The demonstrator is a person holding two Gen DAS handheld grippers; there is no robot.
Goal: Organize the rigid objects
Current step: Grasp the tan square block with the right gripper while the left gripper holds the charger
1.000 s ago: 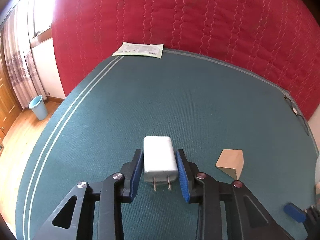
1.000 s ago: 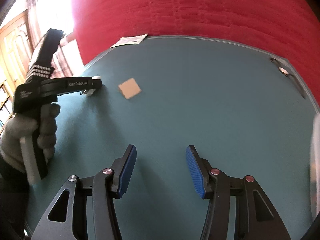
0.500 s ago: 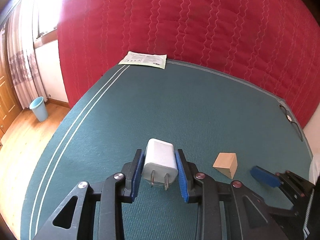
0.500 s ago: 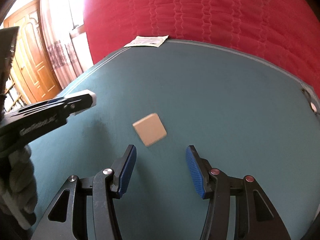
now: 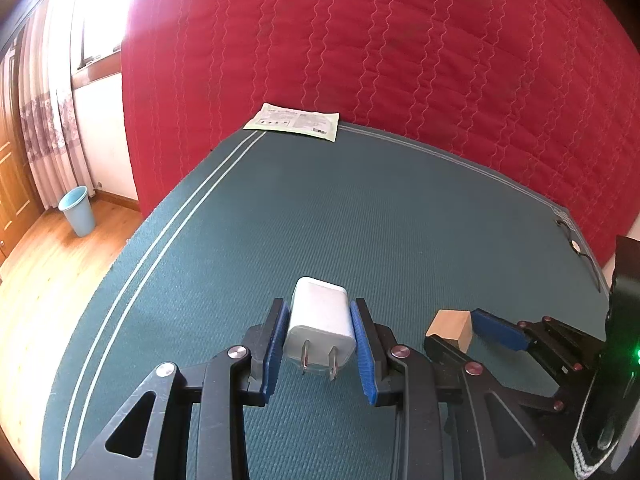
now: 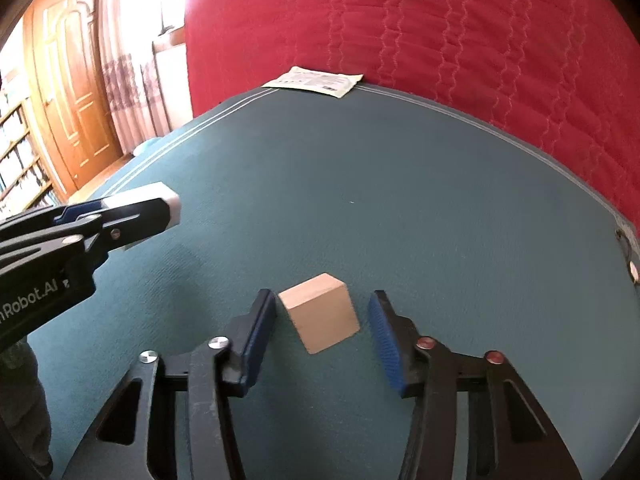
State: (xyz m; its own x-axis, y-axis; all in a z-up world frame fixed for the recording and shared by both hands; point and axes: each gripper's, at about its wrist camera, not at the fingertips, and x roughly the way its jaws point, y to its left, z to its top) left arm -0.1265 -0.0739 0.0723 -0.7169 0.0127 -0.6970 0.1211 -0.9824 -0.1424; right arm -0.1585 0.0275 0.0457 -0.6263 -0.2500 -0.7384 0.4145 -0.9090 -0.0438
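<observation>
Left gripper [image 5: 320, 344] clamps a white 2-prong charger [image 5: 320, 320]; right gripper [image 6: 322, 330], jaws closing but untouching, straddles a skewed wooden block [image 6: 320, 312] that may twist away.

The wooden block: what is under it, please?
The block rests on the green mat, between the open fingers of the right gripper, which have just been closing. Its underside is hidden.

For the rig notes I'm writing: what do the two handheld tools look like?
Both tools match: the left tool and right tool have black linkage arms with triangular cut-outs, blue ribbed pads and round rivets, silver on one side, red on the other. White "Robot.AI" lettering marks the left tool's body. A green light glows on the right's.
</observation>
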